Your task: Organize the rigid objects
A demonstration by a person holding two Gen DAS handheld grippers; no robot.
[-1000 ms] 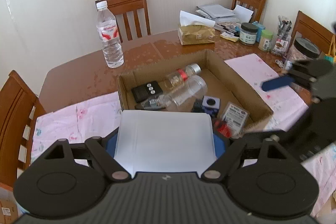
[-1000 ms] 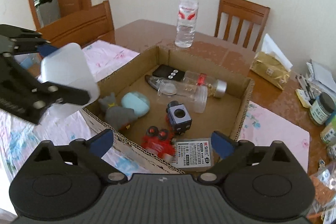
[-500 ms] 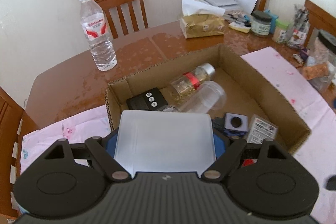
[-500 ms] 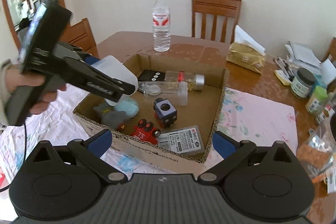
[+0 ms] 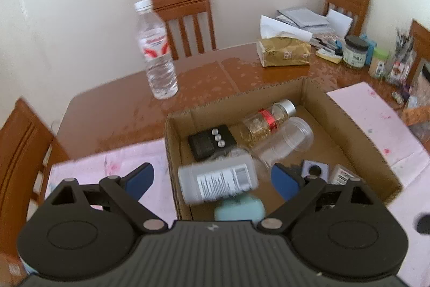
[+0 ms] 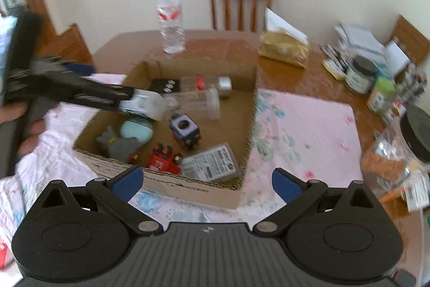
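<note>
A cardboard box (image 5: 346,123) sits on the wooden table and holds several items. My left gripper (image 5: 212,179) is open above the box's near left corner. A white plastic bottle (image 5: 217,183) with a printed label lies blurred between the spread fingers, free of both pads, over a pale teal item (image 5: 239,209). In the right wrist view the bottle (image 6: 142,104) is at the left gripper's tip inside the box (image 6: 250,109). My right gripper (image 6: 205,183) is open and empty, in front of the box's near wall.
The box also holds a black remote (image 5: 211,141), a gold-filled jar (image 5: 266,120), a clear jar (image 5: 290,137), a cube (image 6: 185,129), a red toy (image 6: 164,159) and a grey figure (image 6: 118,145). A water bottle (image 5: 157,55), tissue pack (image 5: 282,51) and jars (image 6: 360,74) stand behind.
My left gripper has opened and let go of the white bottle, which now tips over the box's left corner. The right gripper has pulled back from the box, still open.
</note>
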